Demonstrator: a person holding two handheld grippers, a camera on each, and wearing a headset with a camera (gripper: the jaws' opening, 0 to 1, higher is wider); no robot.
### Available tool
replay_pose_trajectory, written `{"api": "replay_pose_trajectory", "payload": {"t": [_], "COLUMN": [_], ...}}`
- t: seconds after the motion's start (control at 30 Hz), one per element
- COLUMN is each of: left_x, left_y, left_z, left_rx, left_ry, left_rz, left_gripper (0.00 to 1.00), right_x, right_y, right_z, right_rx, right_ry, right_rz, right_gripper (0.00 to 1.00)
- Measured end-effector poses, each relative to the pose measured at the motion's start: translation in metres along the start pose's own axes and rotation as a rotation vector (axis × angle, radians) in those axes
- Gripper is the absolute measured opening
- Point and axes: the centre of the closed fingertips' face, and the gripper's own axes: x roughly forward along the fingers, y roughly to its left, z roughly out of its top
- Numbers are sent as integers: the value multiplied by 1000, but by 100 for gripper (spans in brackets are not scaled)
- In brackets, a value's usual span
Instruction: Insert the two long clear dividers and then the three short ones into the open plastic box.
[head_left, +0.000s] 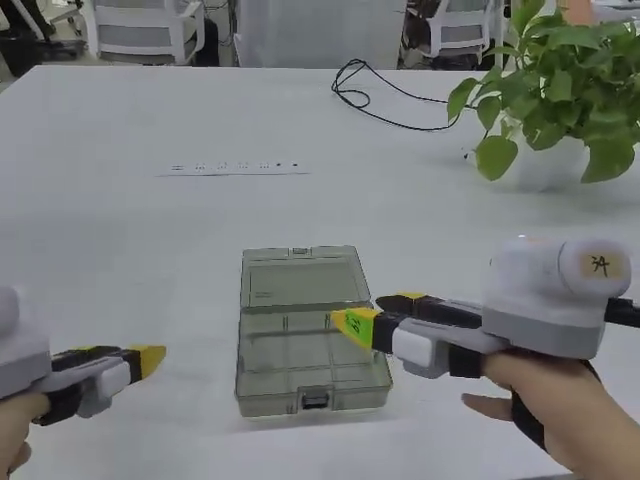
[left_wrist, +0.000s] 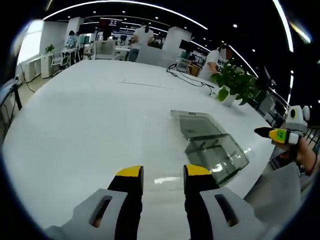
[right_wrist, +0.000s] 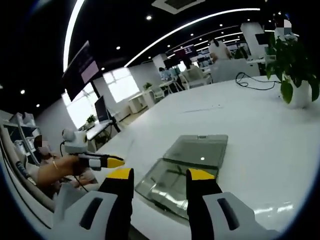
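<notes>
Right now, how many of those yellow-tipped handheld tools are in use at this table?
2. The left tool hovers over the table, left of the open plastic box; the right tool is at the box's right edge. None seems hidden.

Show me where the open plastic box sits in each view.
Head view: plastic box, bottom centre.
Left gripper view: plastic box right of centre, beyond the jaws.
Right gripper view: plastic box bottom centre, beyond the jaws.
Shared landmark: potted plant, upper right in all three.
</notes>
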Motion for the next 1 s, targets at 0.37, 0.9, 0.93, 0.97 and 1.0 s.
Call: {"api": "replay_pose_trajectory", "payload": {"t": [0.37, 0.9, 0.93, 0.97, 1.0], "left_x": [-15, -20, -20, -20, -20], "left_y": [-44, -100, -104, -107, -109], "left_z": [20, 19, 19, 18, 17], "left_rx": [21, 26, 24, 26, 27], "left_ry": [-169, -213, -213, -216, -215], "left_rz": [-78, -180, -188, -195, -199], "left_gripper": [30, 30, 30, 30, 30], "right_x": [20, 35, 35, 36, 36], "right_y": [34, 65, 67, 69, 71], "right_z": [1, 5, 5, 6, 7], "right_rx": [52, 84, 83, 91, 99], "right_ry": [-33, -85, -89, -96, -100], "right_rz": [72, 130, 132, 143, 148], "right_gripper": [34, 27, 26, 26, 26]}}
